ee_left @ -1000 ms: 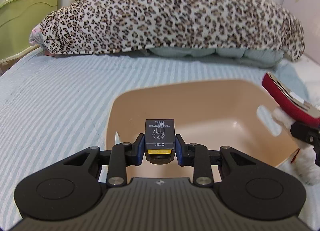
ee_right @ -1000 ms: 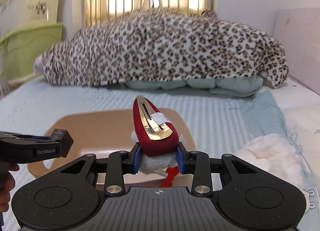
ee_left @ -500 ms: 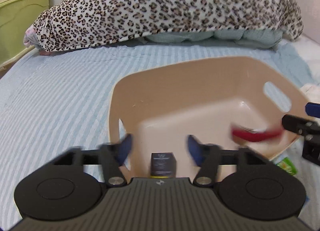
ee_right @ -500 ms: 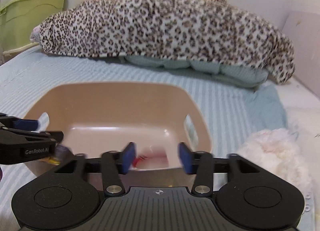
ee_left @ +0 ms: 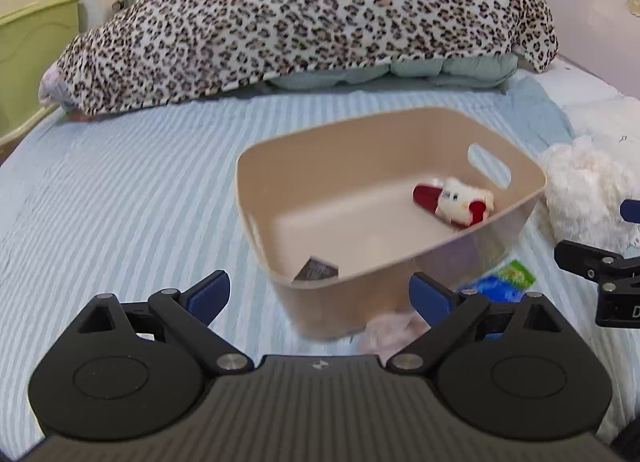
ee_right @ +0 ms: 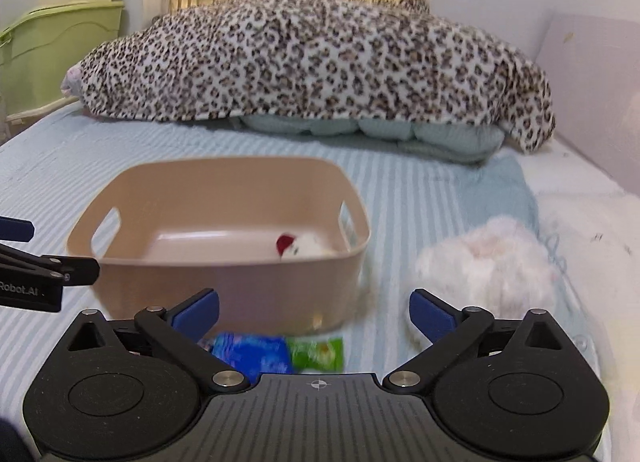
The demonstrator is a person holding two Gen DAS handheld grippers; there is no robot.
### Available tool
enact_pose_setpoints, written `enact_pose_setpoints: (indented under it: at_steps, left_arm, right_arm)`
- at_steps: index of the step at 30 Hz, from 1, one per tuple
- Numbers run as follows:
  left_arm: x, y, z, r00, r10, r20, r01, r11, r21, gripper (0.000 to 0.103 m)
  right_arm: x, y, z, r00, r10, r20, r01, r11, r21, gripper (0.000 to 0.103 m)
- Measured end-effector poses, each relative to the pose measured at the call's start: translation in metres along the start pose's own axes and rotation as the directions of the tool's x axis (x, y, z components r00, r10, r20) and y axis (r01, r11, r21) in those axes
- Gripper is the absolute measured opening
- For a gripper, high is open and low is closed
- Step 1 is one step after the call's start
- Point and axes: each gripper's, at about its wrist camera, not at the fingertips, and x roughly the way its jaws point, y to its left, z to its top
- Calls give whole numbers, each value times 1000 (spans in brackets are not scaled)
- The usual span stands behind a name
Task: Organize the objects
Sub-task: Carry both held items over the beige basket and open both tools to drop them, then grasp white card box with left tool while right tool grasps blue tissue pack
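We hold both the left gripper (ee_left: 320,296) and right gripper (ee_right: 314,312) spread wide and empty near the beige bin (ee_left: 516,197) (red plush hair clip (ee_left: 452,201) and small black box (ee_left: 316,270) inside).

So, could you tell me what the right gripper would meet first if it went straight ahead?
Probably the blue packet lying low between its open jaws, then the bin just behind; depth is unclear.

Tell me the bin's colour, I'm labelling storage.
Beige; the bin shows best in the left wrist view.

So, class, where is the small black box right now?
In the left wrist view, the small black box leans inside the beige bin, at its near wall, apart from the red hair clip.
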Motion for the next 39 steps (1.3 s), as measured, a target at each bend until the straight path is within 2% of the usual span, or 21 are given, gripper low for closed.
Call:
enact_pose_setpoints:
  at_steps: [8,12,15,22,27,30,33,35,36,38,39]
  left_arm:
    - [22,19,-26,994,12,-111,-15,1000,-27,96]
    - [37,22,-37,985,3,-173,-8,1000,-27,96]
    - [45,21,-44,979,22,-204,-23,1000,-1,96]
    - [64,20,-54,960,39,-276,-35,999,18,96]
    - [75,20,-57,948,24,-317,-21,1000,11,95]
    - [82,20,-59,936,8,-353,-6,1000,5,84]
    - [83,23,-59,934,-18,-358,12,1000,-20,74]
    - [81,26,-59,936,-38,-351,25,999,-42,58]
    - [79,28,-58,937,-45,-346,29,998,-52,53]
    - [76,31,-58,941,-56,-335,36,997,-65,33]
    - [74,32,-58,942,-61,-331,39,997,-72,33]
  right_arm:
    - [14,15,-14,994,39,-98,-40,999,-8,103]
    - [30,14,-22,983,71,-170,-68,997,22,103]
    - [42,12,-29,970,109,-218,-96,993,69,103]
    - [61,17,-43,957,132,-258,-114,990,86,103]
    - [69,11,-49,959,146,-243,-118,985,126,103]
    - [73,8,-52,958,159,-239,-128,982,139,99]
    - [77,6,-54,952,185,-246,-148,976,159,86]
    - [76,6,-54,948,209,-239,-173,971,164,71]
    - [74,8,-54,950,213,-230,-180,971,155,67]
    - [69,12,-54,959,195,-207,-171,977,128,64]
    - [66,13,-53,962,190,-198,-169,979,119,63]
